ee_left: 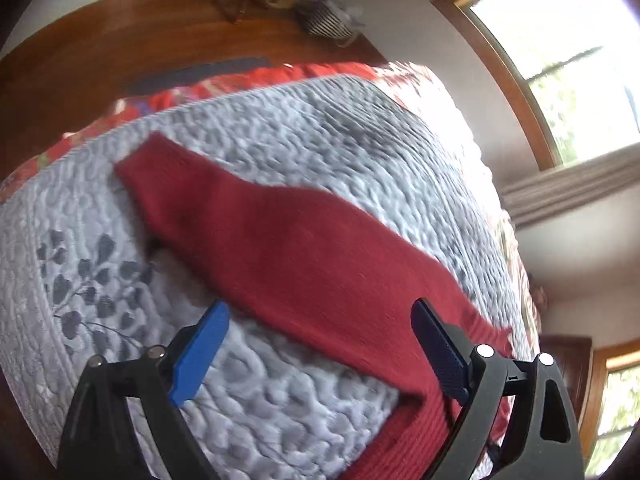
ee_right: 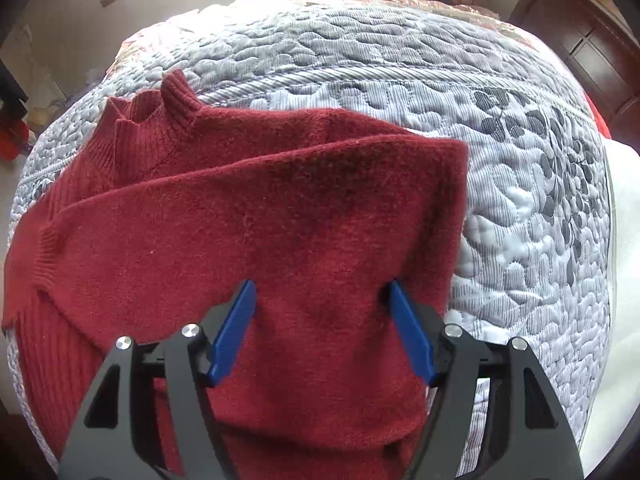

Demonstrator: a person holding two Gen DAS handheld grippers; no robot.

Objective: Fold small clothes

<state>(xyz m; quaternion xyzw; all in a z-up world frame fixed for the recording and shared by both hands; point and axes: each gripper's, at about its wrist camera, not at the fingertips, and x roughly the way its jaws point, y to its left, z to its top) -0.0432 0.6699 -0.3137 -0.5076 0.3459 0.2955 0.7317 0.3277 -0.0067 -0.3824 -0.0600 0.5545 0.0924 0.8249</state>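
Note:
A dark red knit sweater (ee_right: pixel 256 216) lies on a grey quilted bedspread (ee_right: pixel 400 60). In the right wrist view one side is folded across the body, its ribbed collar (ee_right: pixel 156 120) at the upper left. My right gripper (ee_right: pixel 320 292) hovers open over the folded part, blue fingers (ee_right: pixel 236 328) spread with red knit showing between them. In the left wrist view the sweater (ee_left: pixel 288 256) runs as a long strip from upper left to lower right. My left gripper (ee_left: pixel 320 316) is open above it, the right finger (ee_left: pixel 436 344) over the cloth, the left over the quilt.
A red patterned blanket (ee_left: pixel 224 84) shows beyond the quilt, then a wooden headboard (ee_left: pixel 120 40). A window (ee_left: pixel 580 60) is at the right, a striped basket (ee_left: pixel 328 20) above the headboard. Dark wooden furniture (ee_right: pixel 592 44) stands at the bed's far right. White bedding (ee_right: pixel 624 280) lies beside the quilt.

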